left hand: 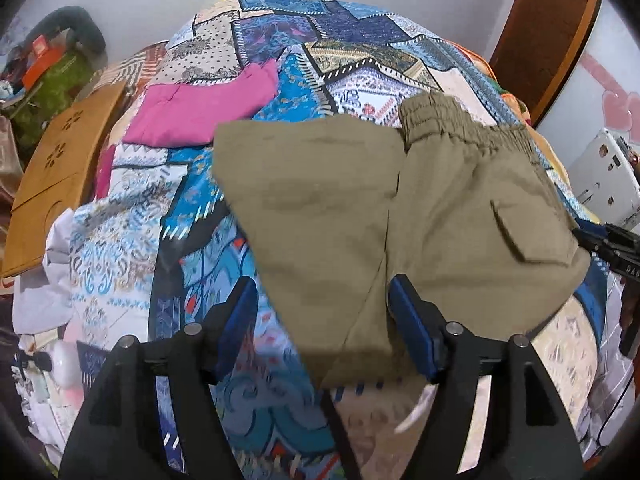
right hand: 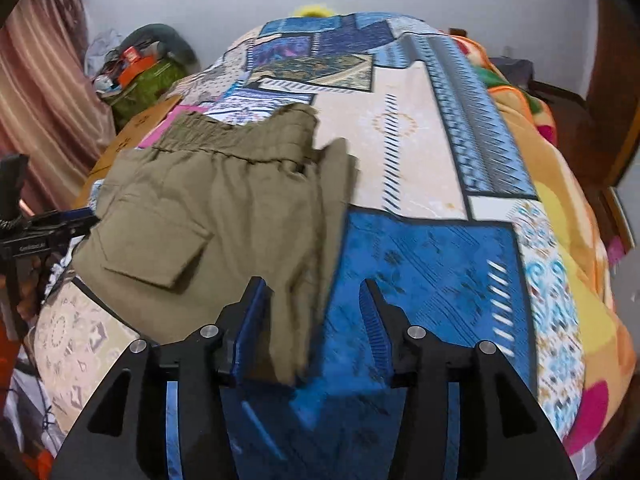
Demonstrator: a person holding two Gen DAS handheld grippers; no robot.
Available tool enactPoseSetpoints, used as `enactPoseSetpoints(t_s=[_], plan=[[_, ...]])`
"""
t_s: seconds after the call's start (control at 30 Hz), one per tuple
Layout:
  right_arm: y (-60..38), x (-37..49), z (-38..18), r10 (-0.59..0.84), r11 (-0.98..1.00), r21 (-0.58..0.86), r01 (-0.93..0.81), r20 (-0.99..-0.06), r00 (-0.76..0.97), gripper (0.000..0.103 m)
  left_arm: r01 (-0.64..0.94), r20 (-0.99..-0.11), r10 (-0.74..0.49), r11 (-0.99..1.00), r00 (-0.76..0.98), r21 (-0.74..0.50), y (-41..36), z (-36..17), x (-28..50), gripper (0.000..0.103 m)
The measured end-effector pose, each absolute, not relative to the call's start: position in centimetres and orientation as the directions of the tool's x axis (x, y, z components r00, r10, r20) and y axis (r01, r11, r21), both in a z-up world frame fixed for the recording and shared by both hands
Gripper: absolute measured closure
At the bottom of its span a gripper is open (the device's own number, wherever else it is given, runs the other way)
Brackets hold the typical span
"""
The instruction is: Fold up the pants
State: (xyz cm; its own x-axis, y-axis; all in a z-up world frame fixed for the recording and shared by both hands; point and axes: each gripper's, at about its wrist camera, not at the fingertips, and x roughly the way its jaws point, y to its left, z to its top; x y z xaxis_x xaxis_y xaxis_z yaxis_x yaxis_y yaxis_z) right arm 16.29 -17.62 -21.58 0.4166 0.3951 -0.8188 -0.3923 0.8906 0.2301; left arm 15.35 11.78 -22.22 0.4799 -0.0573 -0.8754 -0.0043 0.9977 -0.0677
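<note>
Olive-green pants (left hand: 360, 208) lie folded on a patterned bedspread (left hand: 280, 40), elastic waistband at the far end, a flapped pocket facing up. My left gripper (left hand: 322, 312) is open, its blue-padded fingers (left hand: 412, 328) astride the near folded corner of the pants. In the right wrist view the pants (right hand: 208, 220) lie left of centre. My right gripper (right hand: 314, 312) is open, with the pants' near right edge between its fingers. Each gripper shows at the edge of the other's view.
A pink garment (left hand: 192, 112) lies on the bed beyond the pants. A wooden lap tray (left hand: 60, 168) rests at the bed's left edge. An orange blanket (right hand: 560, 184) covers the bed's right side. A wooden door (left hand: 544, 28) and cluttered bags (right hand: 140, 68) stand by the wall.
</note>
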Motion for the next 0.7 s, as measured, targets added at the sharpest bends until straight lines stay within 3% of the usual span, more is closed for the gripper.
enactPoseSetpoints(t_s=[0.1,0.2,0.33,0.47,0.57,0.7], plan=[[-18.3,15.5,-21.6,0.394,0.893,0.235,-0.384,-0.821,0.414,0.060,-0.034,-0.883,0.028,0.999,0.468,0.014,12.3,-22.6,14.1,0.031],[-18.4,14.9,-21.5,0.383,0.895,0.219,-0.388,-0.823,0.419,0.060,-0.062,-0.886,0.010,0.998,0.463,-0.021,14.0,-22.5,13.1,0.032],[-18.6,15.0,-20.9,0.377,0.900,0.220,-0.376,-0.826,0.420,0.057,-0.129,-0.887,0.095,0.991,0.453,0.040,15.9,-22.0,12.7,0.033],[-18.6,15.7,-19.7,0.382,0.903,0.228,-0.364,-0.814,0.437,0.056,-0.153,-0.866,0.009,0.985,0.500,-0.078,16.9,-20.5,13.5,0.033],[-18.3,16.6,-19.0,0.415,0.896,0.270,-0.353,-0.790,0.450,0.047,-0.133,-0.857,-0.075,0.977,0.510,-0.164,16.3,-20.5,15.2,0.033],[-17.2,18.2,-19.9,0.442,0.887,0.310,-0.342,-0.785,0.433,0.044,-0.105,-0.879,-0.137,0.973,0.456,-0.206,14.8,-22.5,17.4,0.033]])
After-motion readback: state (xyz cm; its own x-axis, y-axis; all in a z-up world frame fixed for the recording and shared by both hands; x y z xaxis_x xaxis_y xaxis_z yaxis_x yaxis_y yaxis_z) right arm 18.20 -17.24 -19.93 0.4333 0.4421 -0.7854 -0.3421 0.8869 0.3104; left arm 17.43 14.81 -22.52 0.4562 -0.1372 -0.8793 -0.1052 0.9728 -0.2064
